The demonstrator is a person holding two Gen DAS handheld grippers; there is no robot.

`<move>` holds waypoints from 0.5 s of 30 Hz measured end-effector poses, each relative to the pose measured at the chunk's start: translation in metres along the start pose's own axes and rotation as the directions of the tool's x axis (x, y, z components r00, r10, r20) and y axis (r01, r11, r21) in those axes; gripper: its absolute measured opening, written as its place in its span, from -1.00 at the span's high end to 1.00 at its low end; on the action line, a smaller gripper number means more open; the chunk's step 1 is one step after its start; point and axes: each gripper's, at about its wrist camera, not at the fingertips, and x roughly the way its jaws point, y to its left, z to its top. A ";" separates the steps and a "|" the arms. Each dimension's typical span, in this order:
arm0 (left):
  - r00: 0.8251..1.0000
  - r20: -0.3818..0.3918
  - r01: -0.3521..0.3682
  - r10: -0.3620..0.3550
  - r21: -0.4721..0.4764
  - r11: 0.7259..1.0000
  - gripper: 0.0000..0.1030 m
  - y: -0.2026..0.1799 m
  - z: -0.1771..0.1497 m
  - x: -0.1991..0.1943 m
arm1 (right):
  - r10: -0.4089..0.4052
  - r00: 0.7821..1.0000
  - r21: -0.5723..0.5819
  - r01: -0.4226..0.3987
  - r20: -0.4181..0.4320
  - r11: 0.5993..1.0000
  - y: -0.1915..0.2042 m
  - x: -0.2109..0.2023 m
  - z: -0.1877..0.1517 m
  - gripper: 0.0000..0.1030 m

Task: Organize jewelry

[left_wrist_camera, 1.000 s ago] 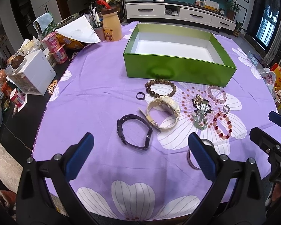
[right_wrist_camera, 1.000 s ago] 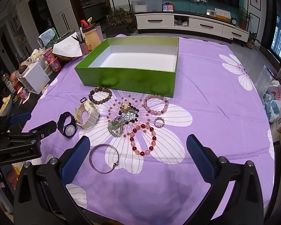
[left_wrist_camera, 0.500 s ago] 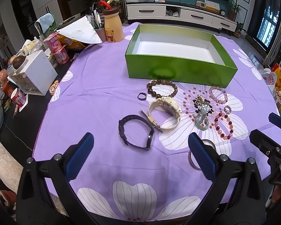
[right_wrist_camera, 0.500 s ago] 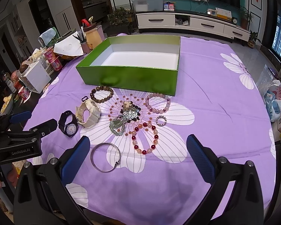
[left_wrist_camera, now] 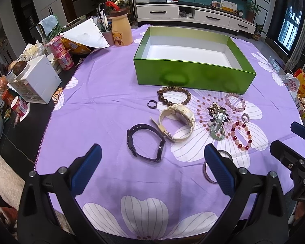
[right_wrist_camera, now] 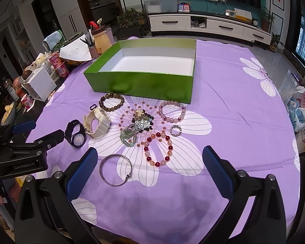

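Meanwhile both released hand-held grippers, left [left_wrist_camera: 152, 156] and right [right_wrist_camera: 150, 156], face scattered jewelry [right_wrist_camera: 140, 122] before the green box [right_wrist_camera: 144, 81].

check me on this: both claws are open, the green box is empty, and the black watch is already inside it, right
Not quite: the black watch is not in the box. It lies on the purple cloth beside the cream watch, as the right wrist view shows. The rest holds: the green box is empty, and both the left claw and the right claw are open.
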 end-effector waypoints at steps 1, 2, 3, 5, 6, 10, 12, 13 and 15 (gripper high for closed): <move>1.000 0.001 0.002 -0.002 0.000 1.000 -0.96 -0.001 0.000 0.000 | 0.001 1.000 0.000 -0.001 0.000 1.000 0.000 0.000 0.000 -0.97; 1.000 0.001 0.003 -0.003 0.001 1.000 -0.96 -0.001 -0.001 0.000 | 0.002 1.000 0.000 -0.002 0.000 1.000 0.000 0.000 0.000 -0.97; 1.000 0.001 0.004 -0.004 0.001 1.000 -0.96 -0.001 -0.001 0.000 | 0.003 1.000 0.001 -0.003 -0.001 1.000 0.001 0.000 0.000 -0.97; 1.000 0.001 0.008 -0.008 -0.001 1.000 -0.96 -0.001 -0.001 0.000 | 0.003 1.000 0.001 -0.003 -0.002 1.000 0.001 0.000 0.000 -0.97; 1.000 0.000 0.011 -0.011 -0.004 1.000 -0.96 -0.002 -0.002 0.000 | 0.003 1.000 0.001 -0.003 -0.001 1.000 0.001 0.000 0.000 -0.97; 1.000 -0.002 0.016 -0.016 -0.004 1.000 -0.96 0.000 -0.001 0.001 | 0.005 1.000 0.001 -0.005 0.000 1.000 0.000 0.000 -0.001 -0.97; 1.000 -0.005 0.019 -0.019 -0.005 1.000 -0.96 0.000 -0.001 0.001 | 0.007 1.000 0.002 -0.007 -0.001 1.000 0.001 0.000 -0.001 -0.97; 1.000 -0.006 0.019 -0.019 -0.005 1.000 -0.96 0.000 -0.001 0.002 | 0.008 1.000 0.003 -0.008 -0.002 1.000 0.001 0.001 -0.002 -0.97; 1.000 -0.010 0.022 -0.022 -0.005 1.000 -0.96 0.000 -0.001 0.003 | 0.010 1.000 0.006 -0.010 -0.007 1.000 0.001 0.003 -0.002 -0.97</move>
